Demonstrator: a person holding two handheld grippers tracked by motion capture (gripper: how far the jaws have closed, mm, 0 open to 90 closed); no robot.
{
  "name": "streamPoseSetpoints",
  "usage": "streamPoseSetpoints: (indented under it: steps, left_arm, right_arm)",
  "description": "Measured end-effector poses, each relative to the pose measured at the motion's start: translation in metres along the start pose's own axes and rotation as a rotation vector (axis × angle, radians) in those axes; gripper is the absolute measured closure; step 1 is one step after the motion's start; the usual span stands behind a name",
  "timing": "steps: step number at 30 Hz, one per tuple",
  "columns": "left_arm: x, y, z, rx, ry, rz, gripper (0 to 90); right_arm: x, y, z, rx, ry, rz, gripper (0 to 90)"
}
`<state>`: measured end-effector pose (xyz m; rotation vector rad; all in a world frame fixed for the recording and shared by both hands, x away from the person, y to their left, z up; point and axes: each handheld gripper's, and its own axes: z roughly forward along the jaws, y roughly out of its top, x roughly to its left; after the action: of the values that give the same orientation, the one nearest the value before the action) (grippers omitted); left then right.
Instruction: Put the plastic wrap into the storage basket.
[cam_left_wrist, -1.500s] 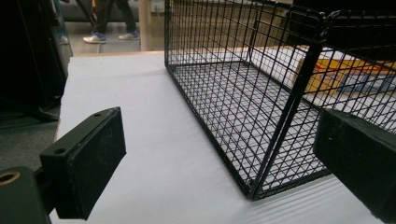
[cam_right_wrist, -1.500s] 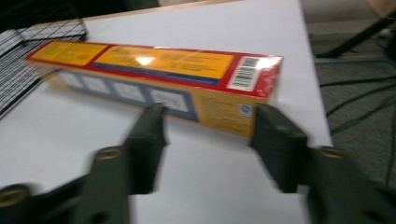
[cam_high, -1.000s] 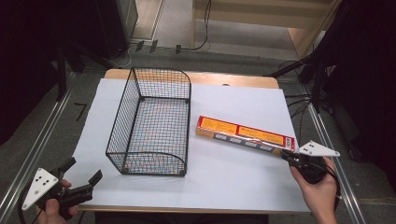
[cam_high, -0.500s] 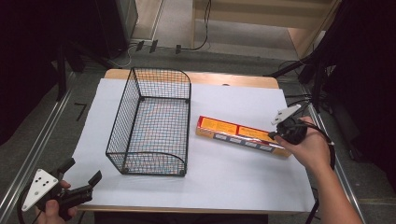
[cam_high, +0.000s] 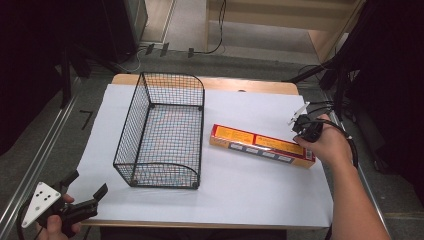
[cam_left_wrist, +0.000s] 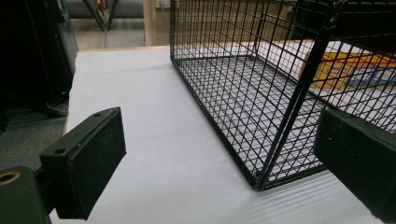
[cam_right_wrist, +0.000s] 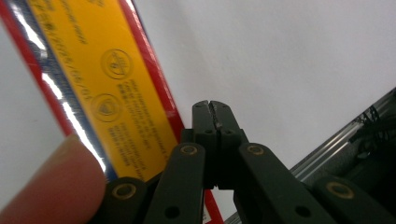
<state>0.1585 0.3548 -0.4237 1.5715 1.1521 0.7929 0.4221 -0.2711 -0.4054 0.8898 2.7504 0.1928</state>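
A wooden table (cam_high: 260, 86) covered by a white sheet (cam_high: 250, 190) stands on a grey floor (cam_high: 65, 135). Black cables (cam_high: 210, 47) trail at the far side, beside light wooden furniture (cam_high: 300, 15). Dark equipment (cam_high: 70, 35) looms far left.

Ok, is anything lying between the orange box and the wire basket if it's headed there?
Nothing on the paper between them: the orange box lies just right of the wire basket, with bare white sheet in the gap. The basket's right wall stands toward the box, so it would need lifting over.

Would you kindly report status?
Left gripper open, near table edge. Right gripper shut, empty, beside orange box. Wire basket empty, unobstructed.
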Motion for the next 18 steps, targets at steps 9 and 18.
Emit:
streamPoseSetpoints:
  steps: [9,18]
  left_arm:
    - [-0.0001,-0.0001,0.0007,0.0,-0.003,0.0,2.9]
    - [-0.0003,-0.0002,0.0005,0.002,-0.003,0.001,2.9]
  right_arm:
    - [-0.0037,-0.0048,0.0054,0.018,0.04,0.037,90.0]
    - [-0.0027,-0.0086,0.0037,0.042,0.12,0.033,90.0]
